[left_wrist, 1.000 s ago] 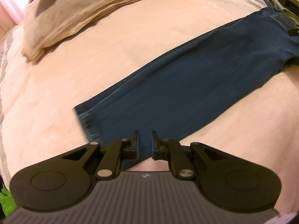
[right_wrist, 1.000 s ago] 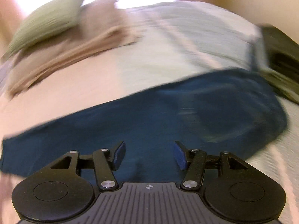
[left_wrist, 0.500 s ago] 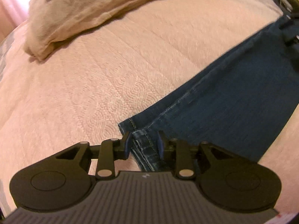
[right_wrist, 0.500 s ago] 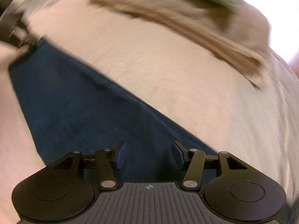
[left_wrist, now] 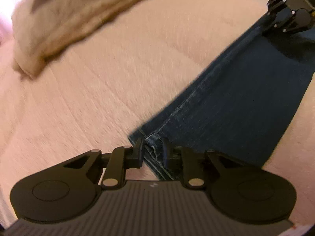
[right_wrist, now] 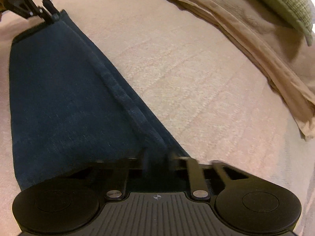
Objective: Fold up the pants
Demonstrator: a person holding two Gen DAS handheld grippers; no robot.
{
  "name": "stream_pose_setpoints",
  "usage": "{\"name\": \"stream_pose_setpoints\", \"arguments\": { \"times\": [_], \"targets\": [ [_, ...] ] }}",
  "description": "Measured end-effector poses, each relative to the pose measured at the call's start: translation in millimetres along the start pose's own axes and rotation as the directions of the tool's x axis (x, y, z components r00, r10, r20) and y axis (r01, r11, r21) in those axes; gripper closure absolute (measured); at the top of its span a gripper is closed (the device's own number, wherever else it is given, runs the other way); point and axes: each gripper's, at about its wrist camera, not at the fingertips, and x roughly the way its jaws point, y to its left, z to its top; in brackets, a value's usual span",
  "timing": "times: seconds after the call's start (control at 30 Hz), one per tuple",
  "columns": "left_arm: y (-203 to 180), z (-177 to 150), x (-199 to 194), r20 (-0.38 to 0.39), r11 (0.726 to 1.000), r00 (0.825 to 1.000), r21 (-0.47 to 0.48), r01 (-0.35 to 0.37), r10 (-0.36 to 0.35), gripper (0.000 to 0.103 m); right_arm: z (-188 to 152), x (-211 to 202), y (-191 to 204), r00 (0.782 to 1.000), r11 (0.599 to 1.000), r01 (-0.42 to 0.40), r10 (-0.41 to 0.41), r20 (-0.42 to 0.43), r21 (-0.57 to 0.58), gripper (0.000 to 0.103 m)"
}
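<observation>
The left gripper (left_wrist: 152, 149) is closing on the hem corner of the pants (left_wrist: 236, 102), denim between its jaws, pads seemingly pressing. The pants lie flat across the pink bedspread (left_wrist: 98, 98), folded lengthwise by the look of it, running to the right gripper (right_wrist: 157, 161), whose jaws are also closing, on the seamed edge at the other end. I judge this the grasp before a fold: next both ends likely need lifting together and one carried over the other, edges aligned. The right fingertips are blurred and dark against the denim, so pad contact there is hard to confirm. A tan blanket (right_wrist: 256, 39) is cut off at the frame edge.
</observation>
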Motion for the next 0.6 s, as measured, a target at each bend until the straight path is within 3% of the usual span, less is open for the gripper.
{"name": "stream_pose_setpoints", "arguments": {
  "times": [0.1, 0.2, 0.3, 0.43, 0.6],
  "targets": [
    [12.2, 4.4, -5.8, 0.035, 0.999, 0.999, -0.047, 0.005, -0.004, 0.088, 2.7, -4.4, -4.1, 0.999, 1.000, 0.019, -0.019, 0.026, -0.004, 0.095],
    [13.0, 0.3, 17.5, -0.042, 0.998, 0.998, -0.045, 0.038, -0.040, 0.089, 6.6, 2.8, -6.4, 1.000, 1.000, 0.019, -0.020, 0.013, 0.025, 0.095],
    [14.9, -4.2, 23.2, -0.044, 0.996, 0.998, -0.083, 0.040, -0.044, 0.087, 10.2, 6.9, 0.8, 0.998, 0.998, 0.056, -0.056, -0.001, 0.018, 0.094],
    [20.0, -4.5, 12.8, -0.035, 0.995, 0.999, -0.101, 0.027, -0.031, 0.086, 16.2, -5.3, 10.8, 0.993, 0.990, 0.110, -0.106, -0.045, 0.086, 0.069],
    [28.2, -12.7, -12.1, -0.035, 0.992, 0.999, -0.122, 0.015, -0.019, 0.086, 32.9, -25.2, 33.6, 0.985, 0.972, 0.127, -0.101, -0.139, 0.196, 0.066]
  ]
}}
